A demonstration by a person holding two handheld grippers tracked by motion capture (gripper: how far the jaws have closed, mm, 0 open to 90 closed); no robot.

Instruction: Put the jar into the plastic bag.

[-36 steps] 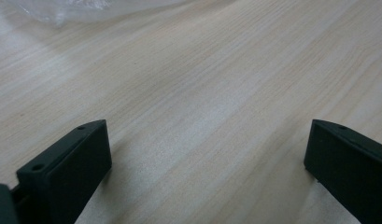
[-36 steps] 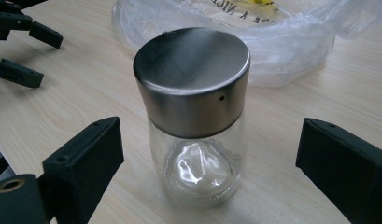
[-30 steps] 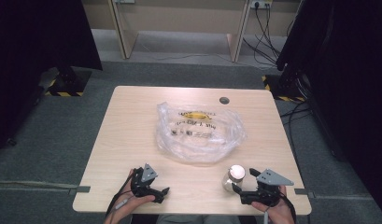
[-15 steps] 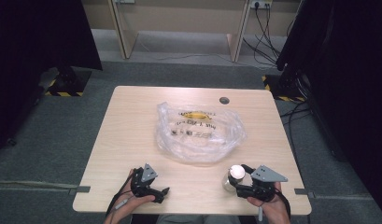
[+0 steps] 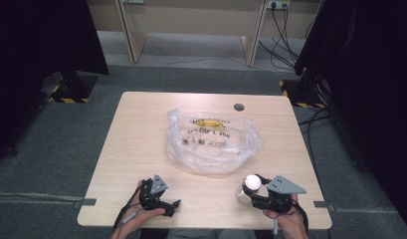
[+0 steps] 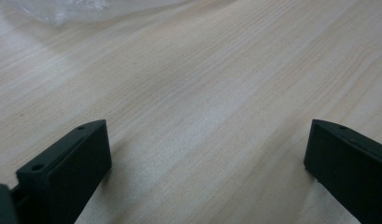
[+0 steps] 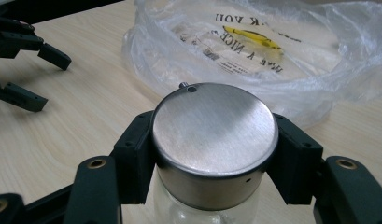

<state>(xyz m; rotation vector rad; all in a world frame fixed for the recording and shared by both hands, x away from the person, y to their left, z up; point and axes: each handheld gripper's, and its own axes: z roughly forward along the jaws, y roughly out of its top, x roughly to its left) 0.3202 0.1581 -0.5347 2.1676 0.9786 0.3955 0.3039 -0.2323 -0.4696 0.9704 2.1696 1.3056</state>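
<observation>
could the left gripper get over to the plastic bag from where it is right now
Probably yes. The left gripper rests open, holding nothing, and bare table lies between it and the plastic bag.

Overhead view and close gripper views share the table (image 5: 141, 149).

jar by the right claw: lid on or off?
On. The metal lid sits flat on the glass jar, which stands upright on the table; the right claw is shut on the lid's rim.
</observation>
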